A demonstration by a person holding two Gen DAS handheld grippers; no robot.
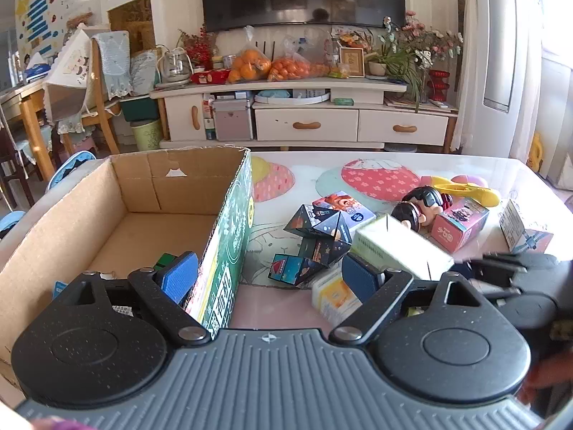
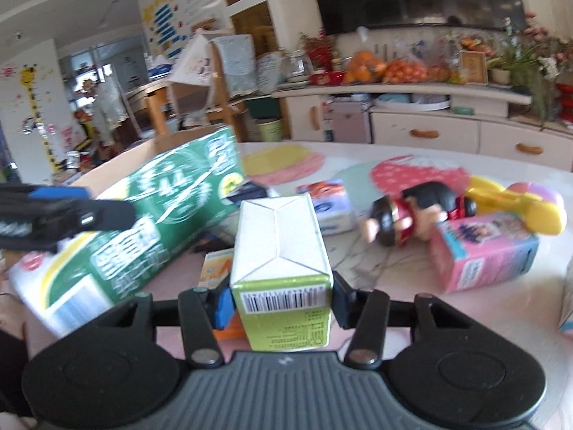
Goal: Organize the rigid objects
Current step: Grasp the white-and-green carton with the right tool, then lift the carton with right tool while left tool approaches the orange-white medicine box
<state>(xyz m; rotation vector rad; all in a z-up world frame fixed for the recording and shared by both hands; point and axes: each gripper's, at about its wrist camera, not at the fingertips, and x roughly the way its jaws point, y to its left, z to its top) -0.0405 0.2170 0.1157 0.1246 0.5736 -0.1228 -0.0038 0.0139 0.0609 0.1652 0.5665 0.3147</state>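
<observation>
My right gripper is shut on a pale green and white carton-shaped box, its pads pressing both sides near the barcode end. In the left wrist view the same box shows above the table with the right gripper behind it. My left gripper stands open astride the green printed wall of the cardboard box. One blue pad is inside the box and the other is outside. A small green item lies on the box floor.
Loose on the patterned table are a dark folding cube puzzle, a cartoon box, a small orange box, a doll, a pink box and a yellow toy. A TV cabinet stands behind.
</observation>
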